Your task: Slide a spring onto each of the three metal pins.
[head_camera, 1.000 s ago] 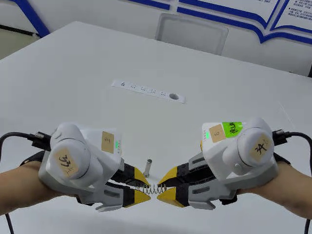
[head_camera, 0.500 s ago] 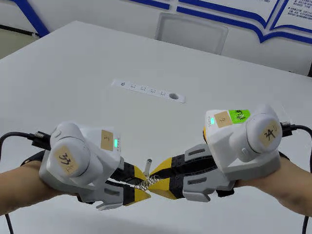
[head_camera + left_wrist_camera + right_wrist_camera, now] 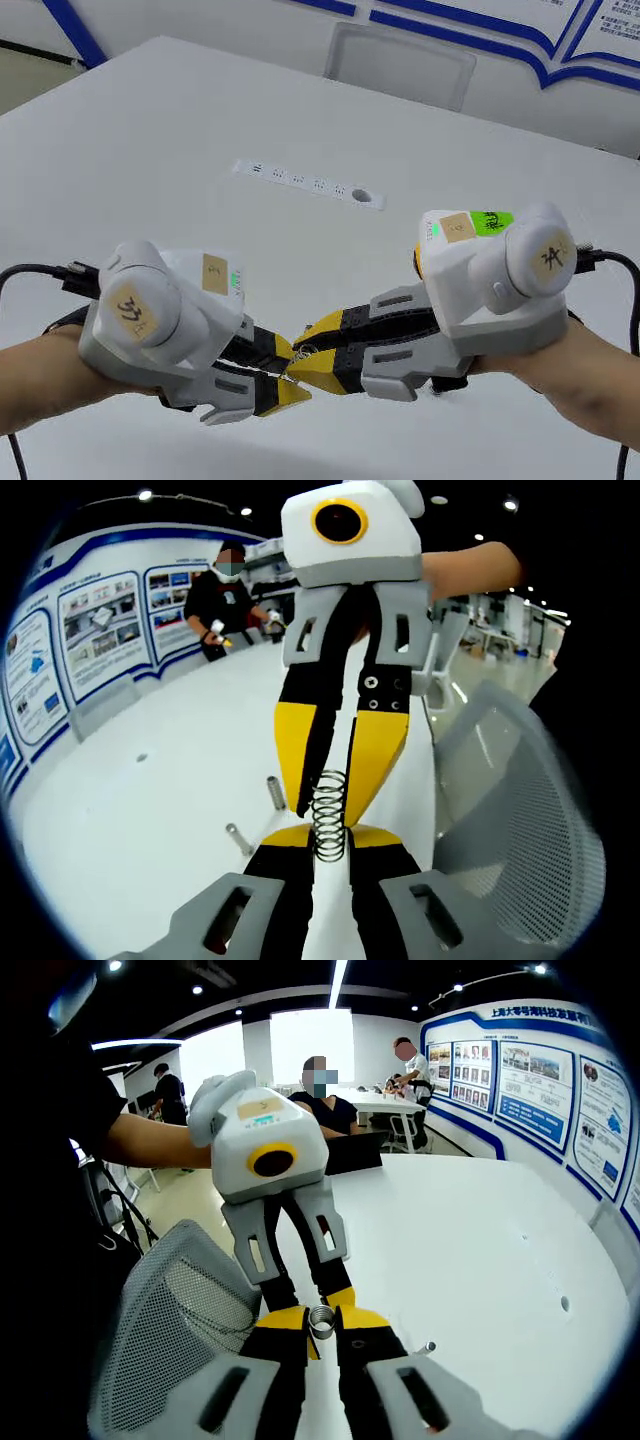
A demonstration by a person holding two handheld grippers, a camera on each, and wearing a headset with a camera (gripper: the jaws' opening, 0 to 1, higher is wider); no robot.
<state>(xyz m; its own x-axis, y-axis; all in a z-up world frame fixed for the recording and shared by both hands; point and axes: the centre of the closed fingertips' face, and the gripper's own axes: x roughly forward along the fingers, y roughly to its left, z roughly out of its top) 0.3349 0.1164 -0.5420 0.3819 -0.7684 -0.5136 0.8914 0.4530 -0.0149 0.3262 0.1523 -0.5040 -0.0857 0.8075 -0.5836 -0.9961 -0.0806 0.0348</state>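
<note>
In the head view, the left gripper [image 3: 285, 372] and the right gripper [image 3: 306, 352], both grey-white with yellow-and-black jaws, meet tip to tip low over the white table [image 3: 180, 130], well short of the long white power strip [image 3: 308, 184]. In the left gripper view, the small steel coil spring [image 3: 328, 815] bridges the two pairs of jaws. The left gripper's jaws are clamped on its near end and the right gripper's jaws pinch its far end. On the table beyond, a short grey metal pin [image 3: 273, 790] stands upright and a second pin [image 3: 236, 837] leans just beside it. In the right gripper view the spring appears end-on between the right gripper's closed tips, its bore open. This looks like a handover to re-grip the spring. To do it well, one gripper should let go only once the other holds firmly, pinching lightly near one end so the coils are not crushed. The free end then stays clear to drop squarely over the upright pin.
</note>
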